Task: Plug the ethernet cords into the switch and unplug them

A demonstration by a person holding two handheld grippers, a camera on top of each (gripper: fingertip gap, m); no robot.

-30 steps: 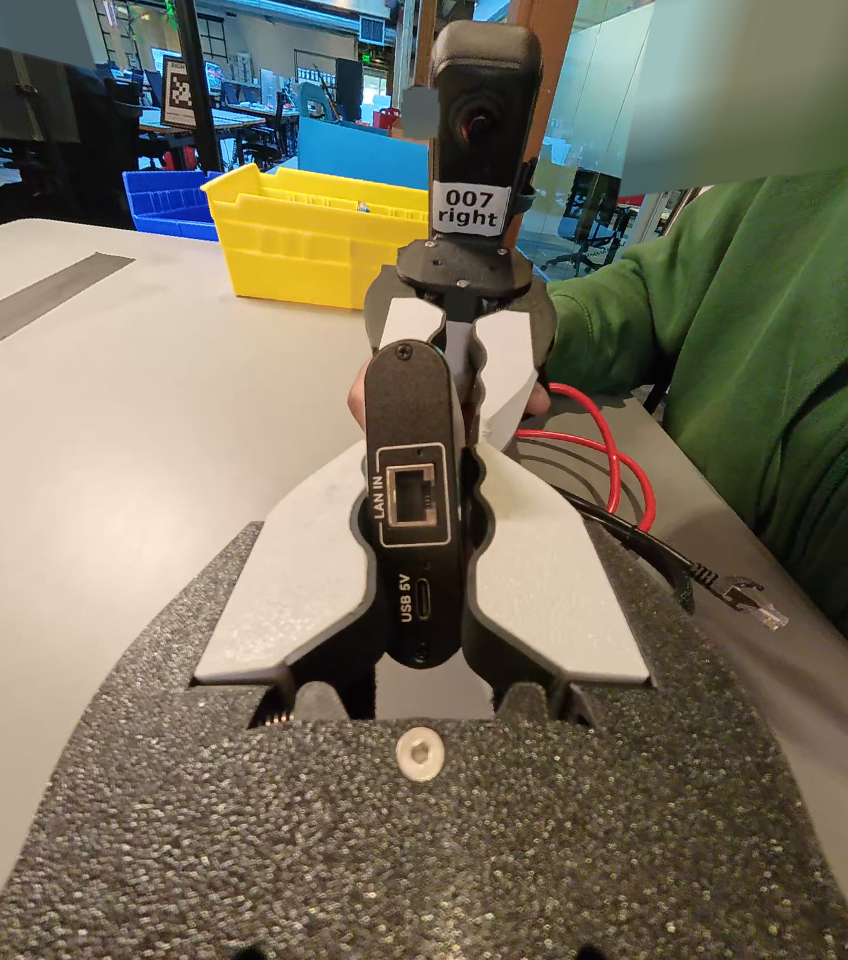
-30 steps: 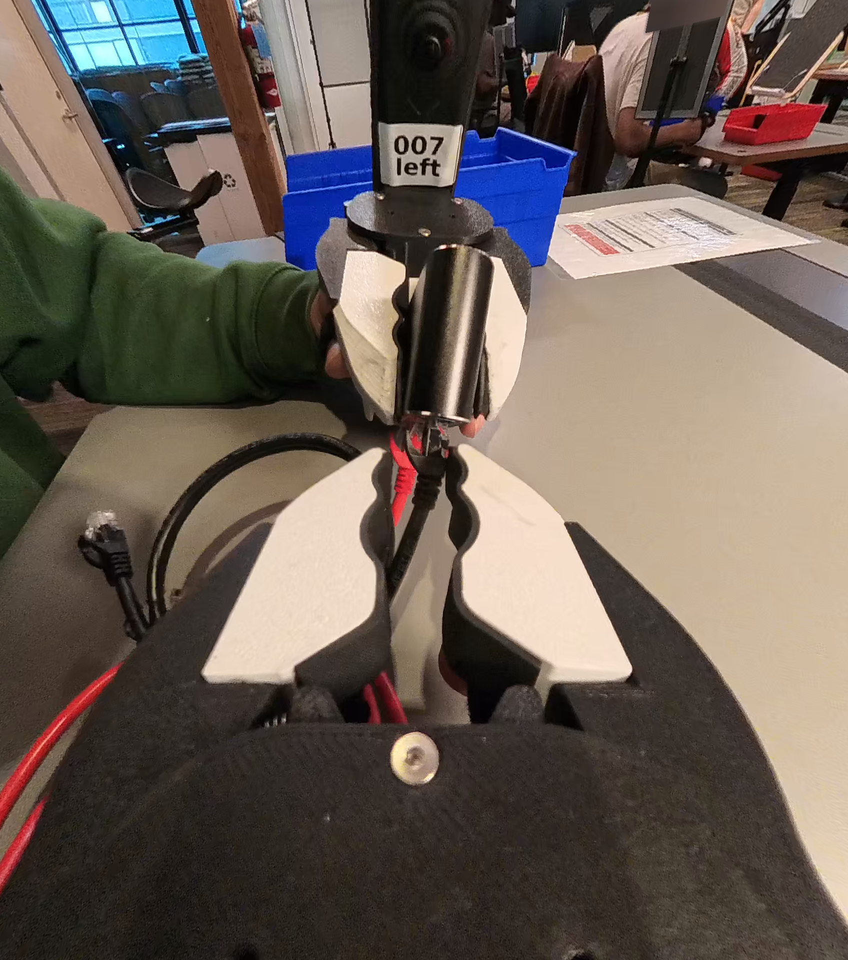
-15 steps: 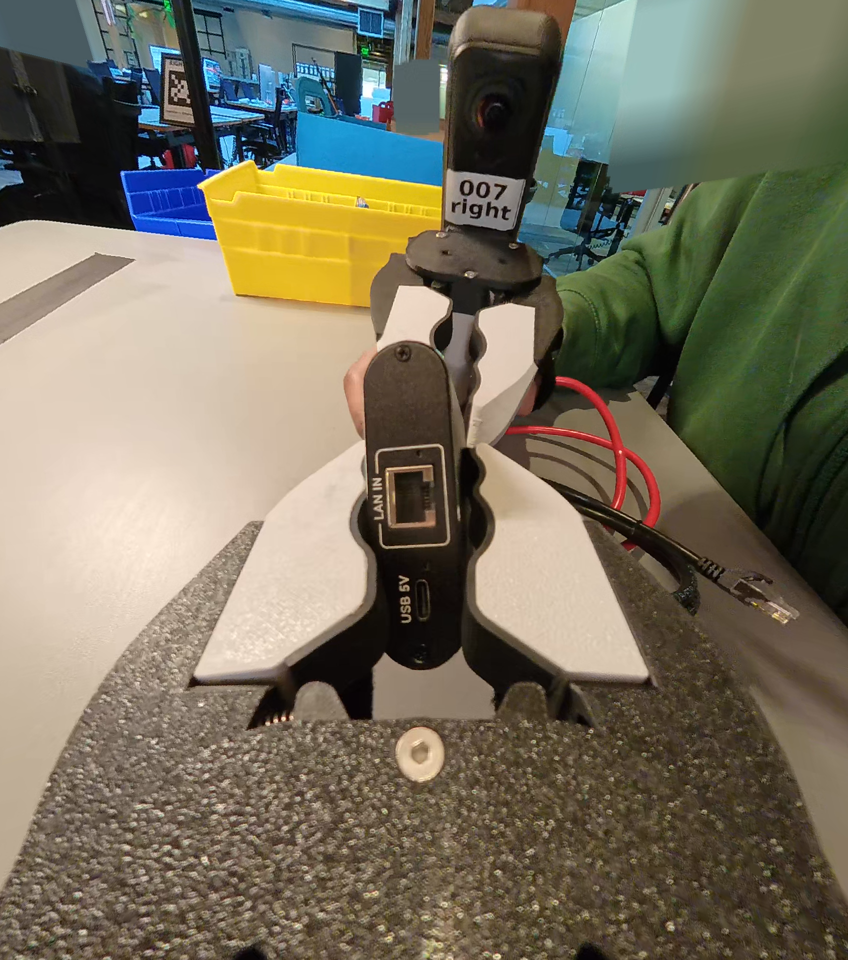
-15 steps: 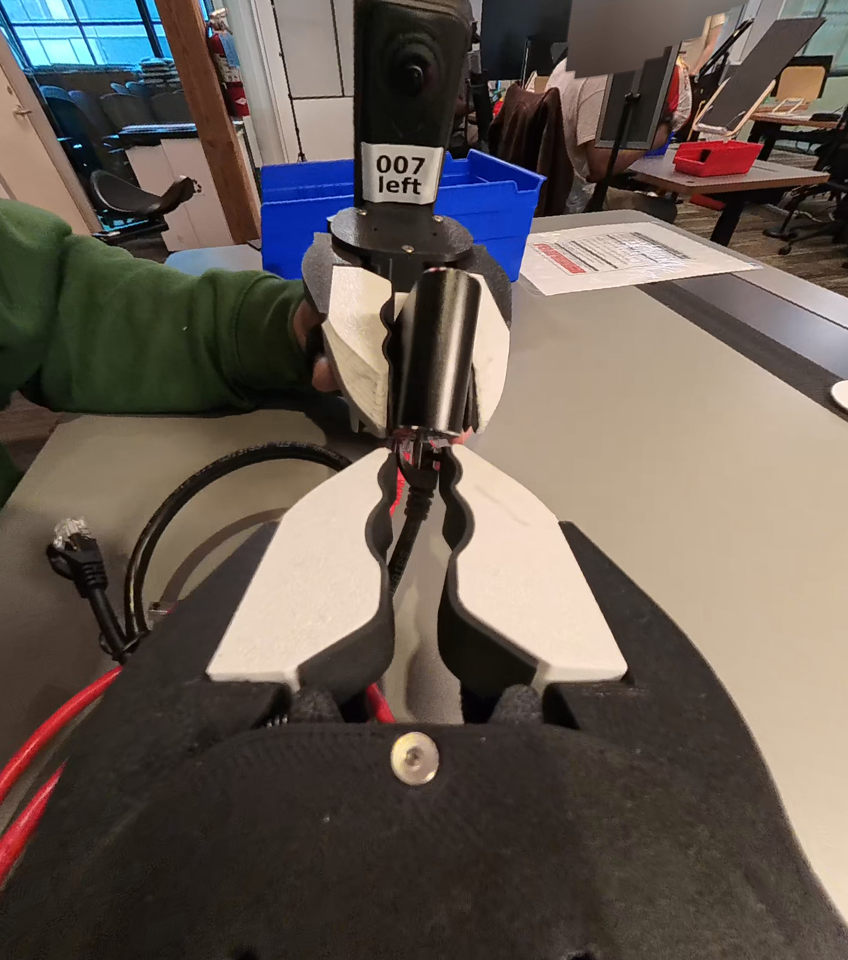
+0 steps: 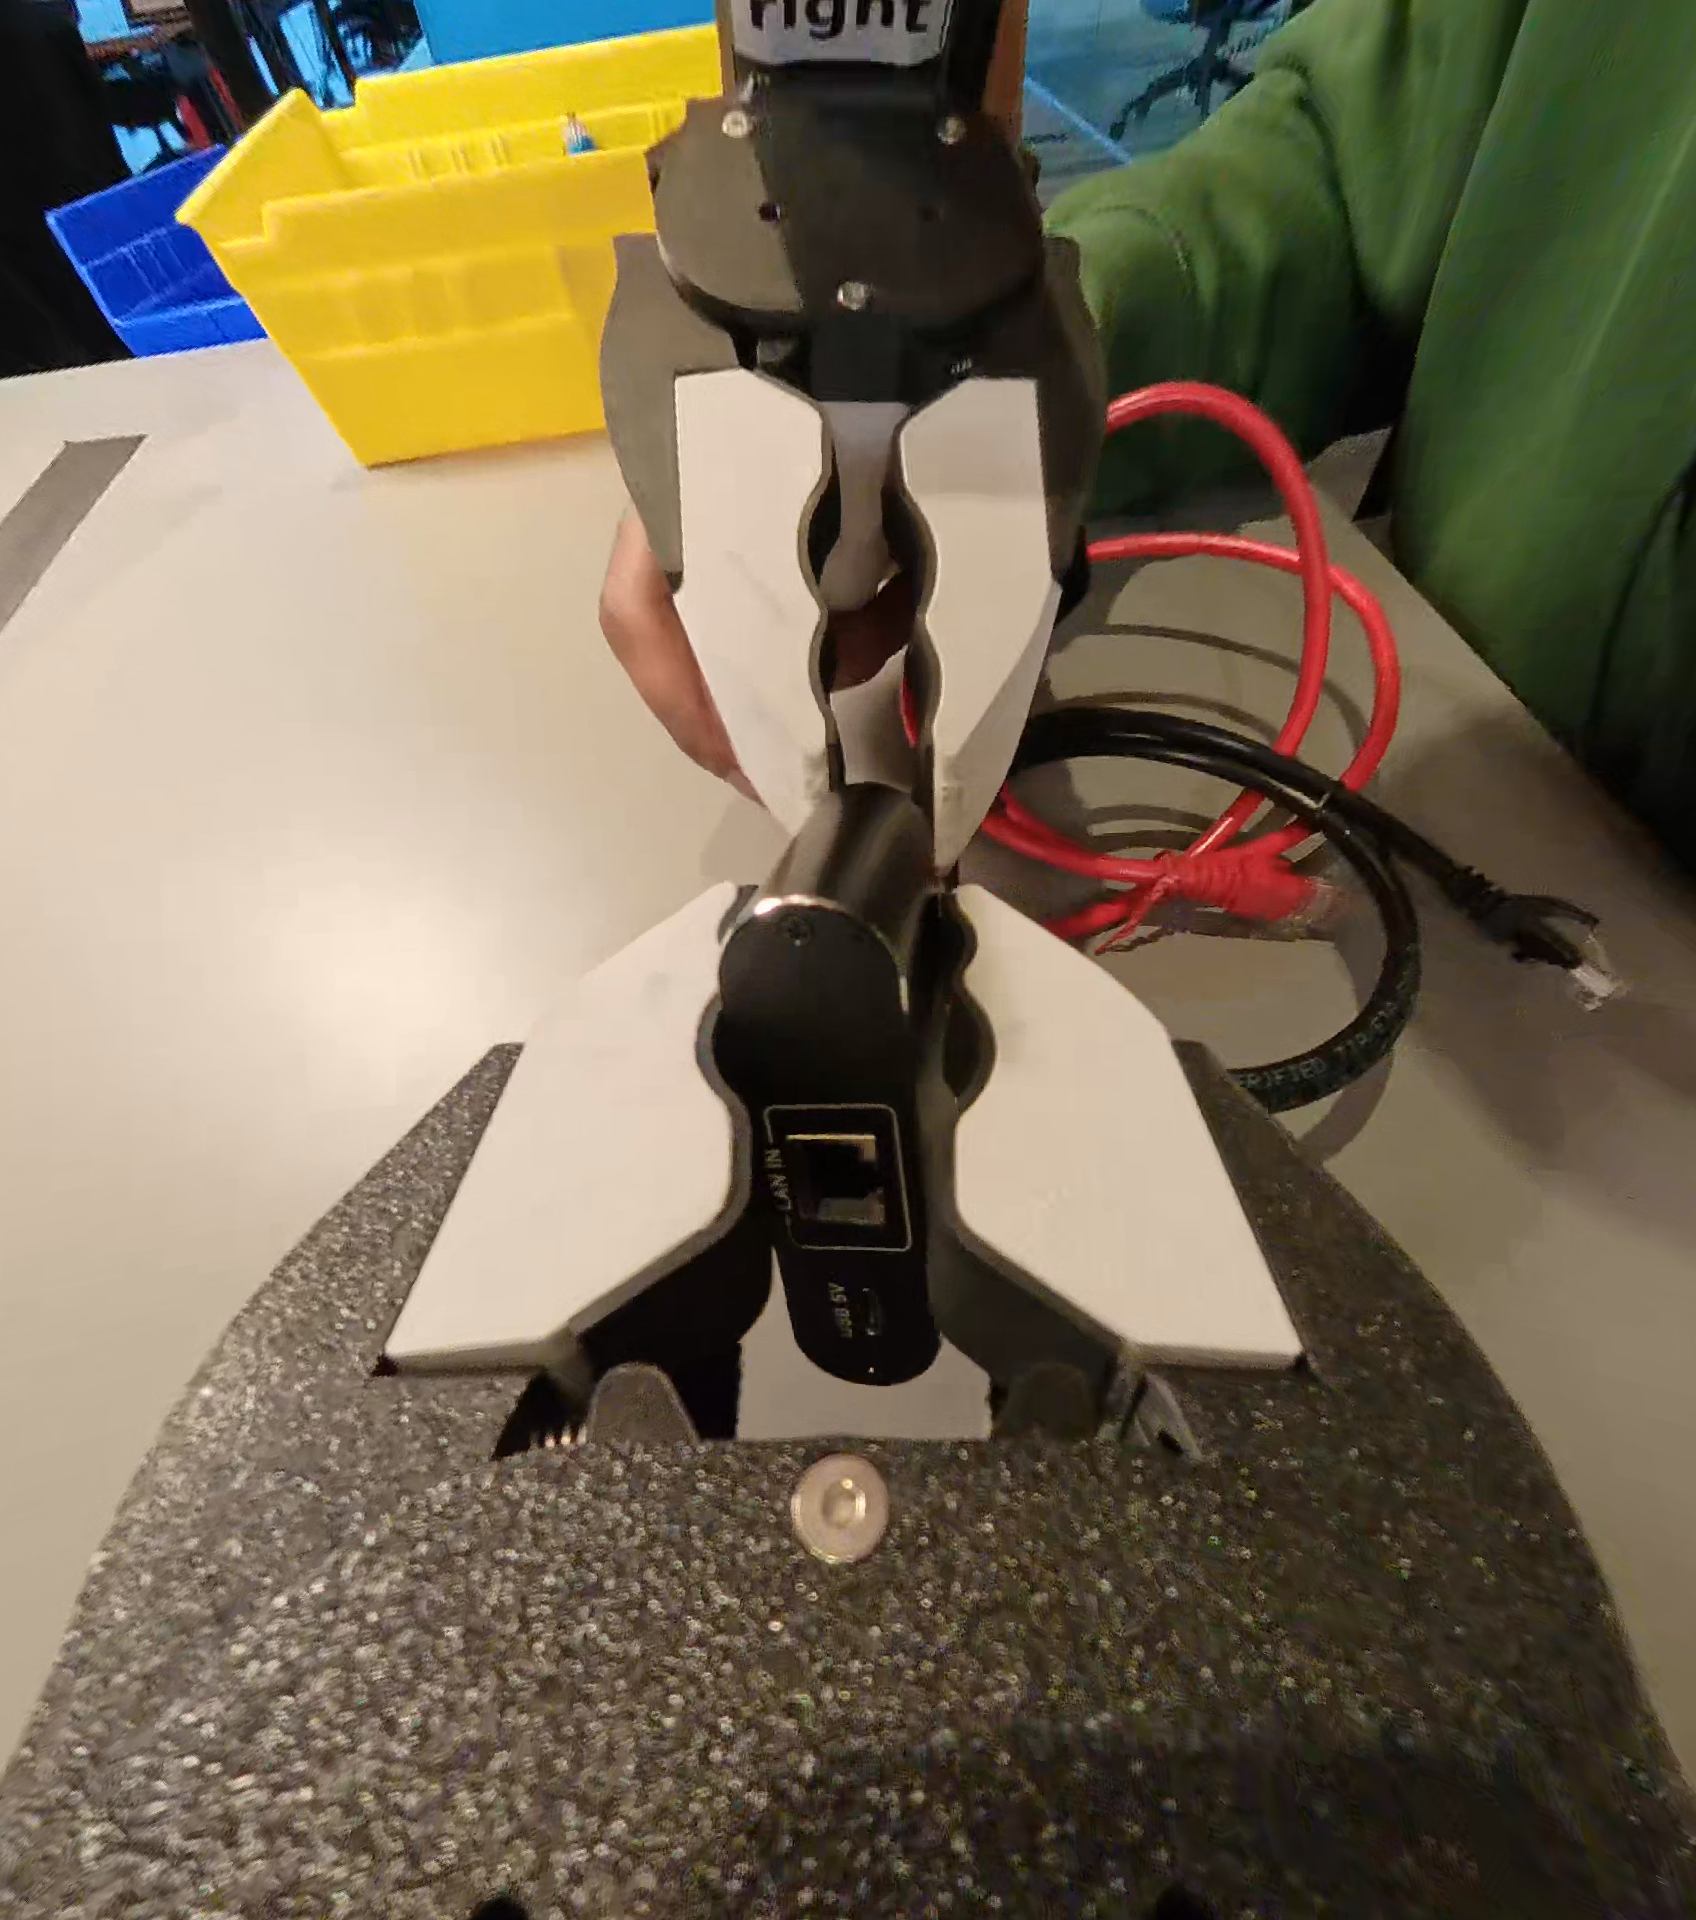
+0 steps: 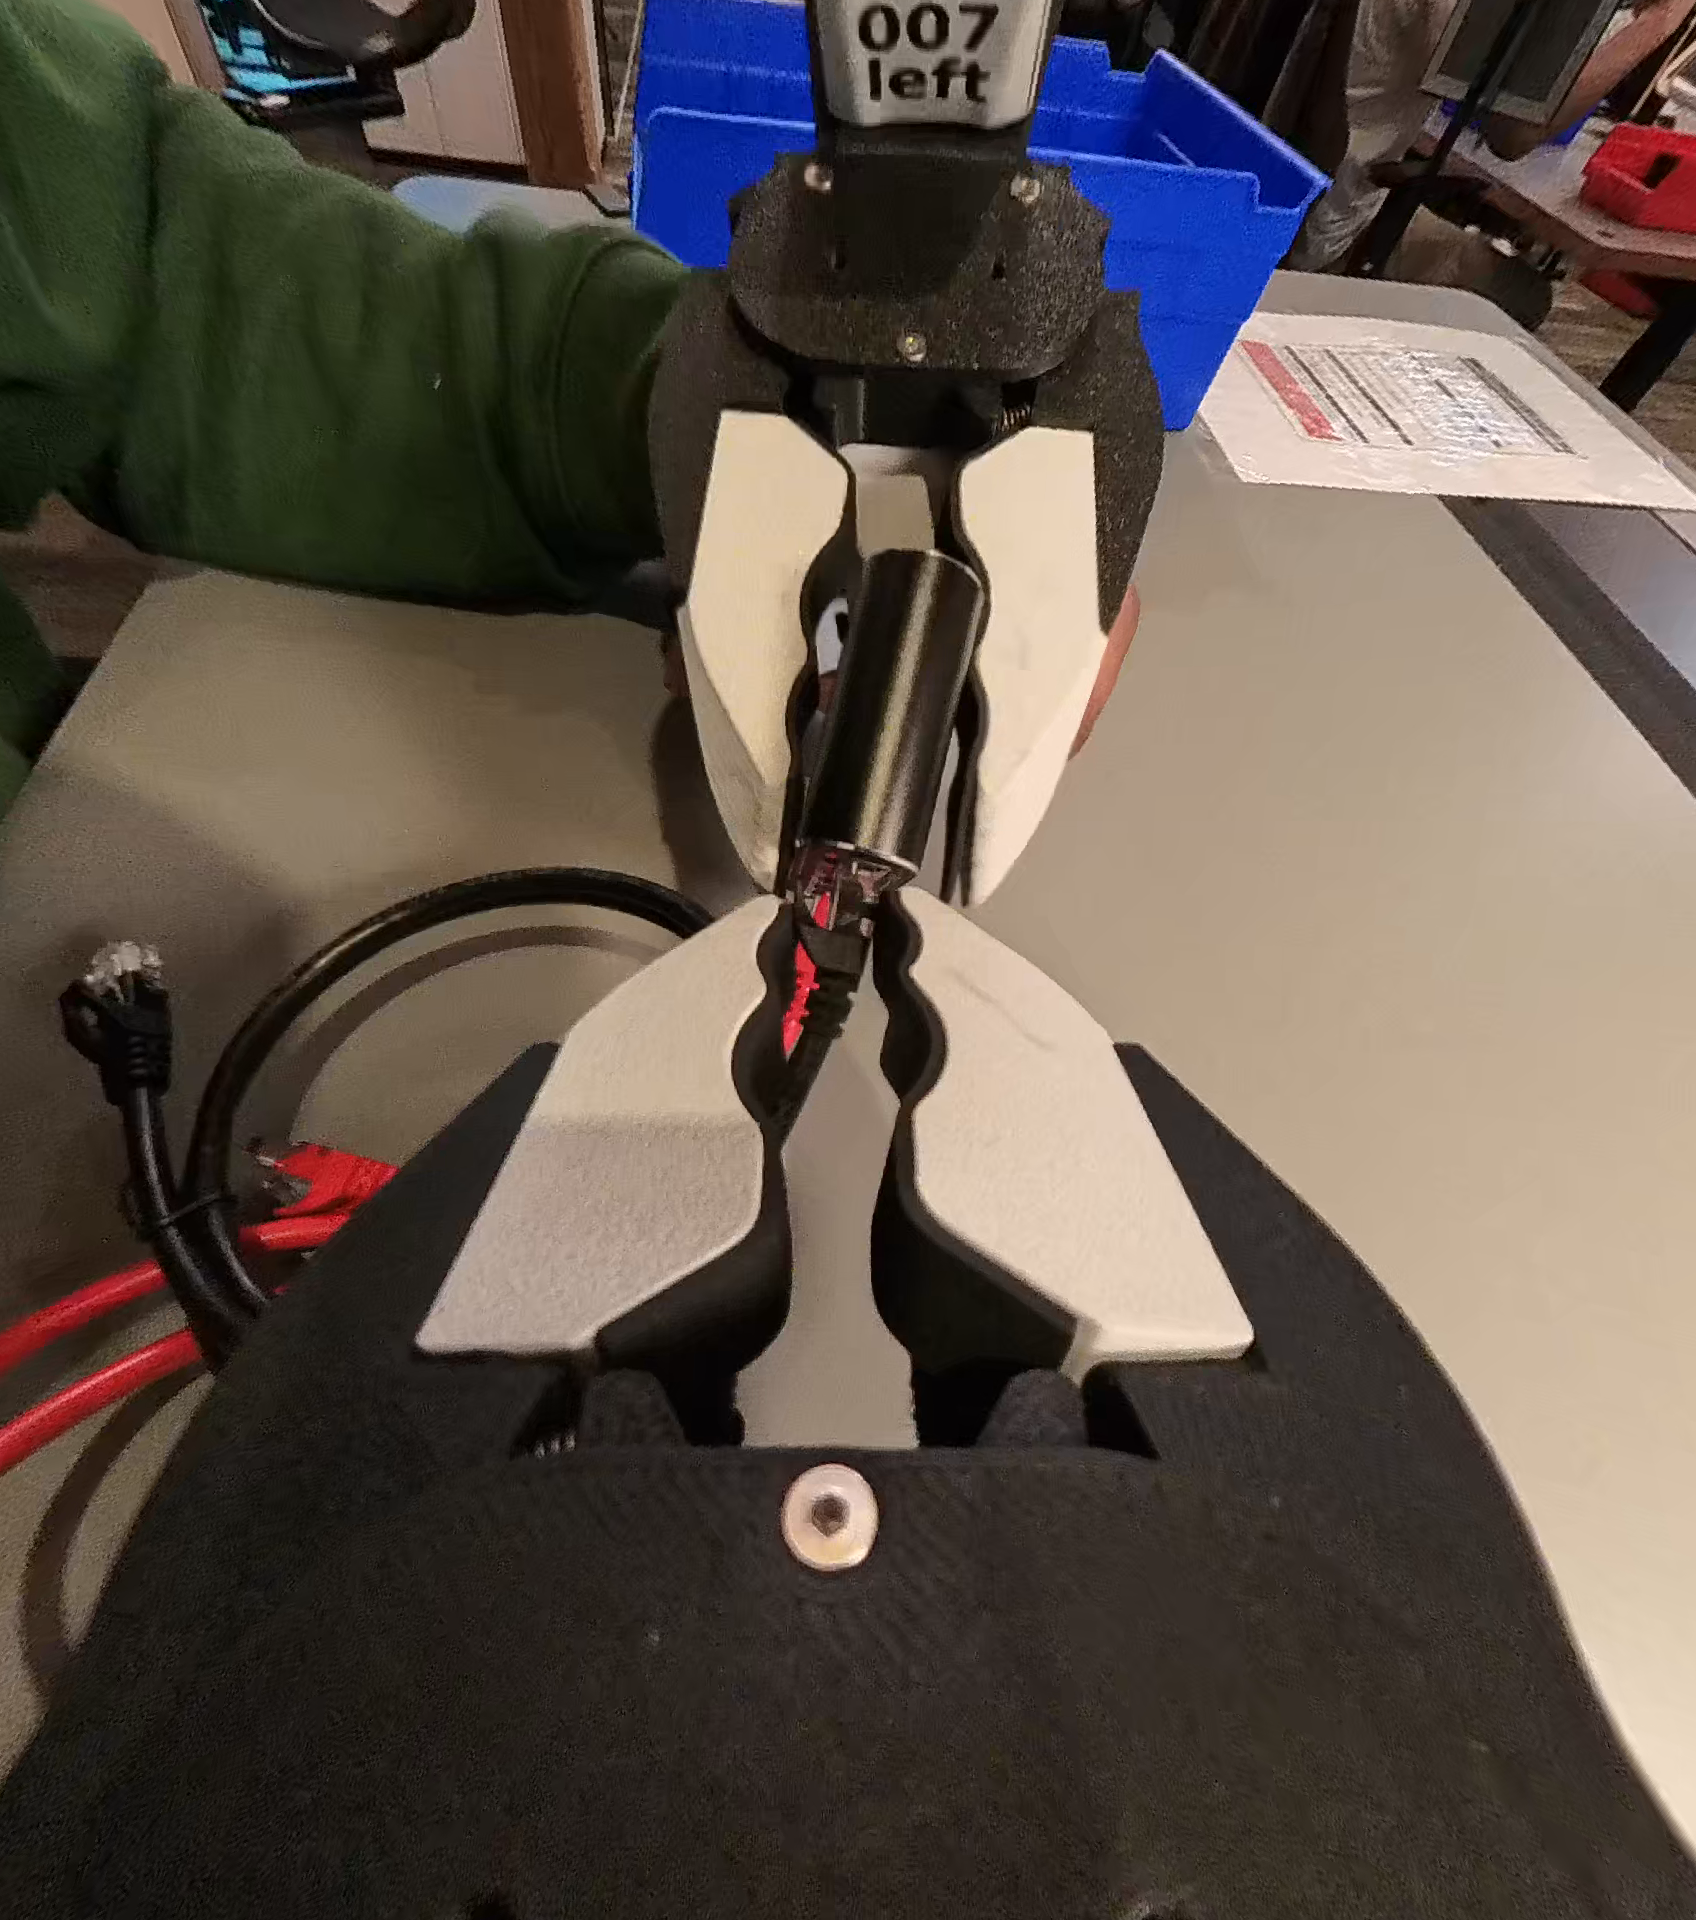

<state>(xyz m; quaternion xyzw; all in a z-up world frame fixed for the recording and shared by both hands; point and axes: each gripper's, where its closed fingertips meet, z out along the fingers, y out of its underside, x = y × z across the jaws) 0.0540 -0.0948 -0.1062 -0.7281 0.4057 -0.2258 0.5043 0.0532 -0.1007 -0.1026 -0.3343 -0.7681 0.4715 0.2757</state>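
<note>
Right wrist view showed the right tool [image 6: 839, 935] pinching a black ethernet plug [image 6: 831, 961] at the switch's [image 6: 891, 717] near end, seemingly seated. Left tool [image 5: 839, 914] clamped the switch. Next: press the latch, pull straight.

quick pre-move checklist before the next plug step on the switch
1. Left gripper shut on the black switch: ok.
2. Right gripper shut on the black cord's plug: ok.
3. Plug meets the switch's far end: ok; fully seated: cannot tell.
4. Near port facing the left wrist camera is empty: ok.
5. Free black plug and red plug lie loose on the table: ok.
</note>
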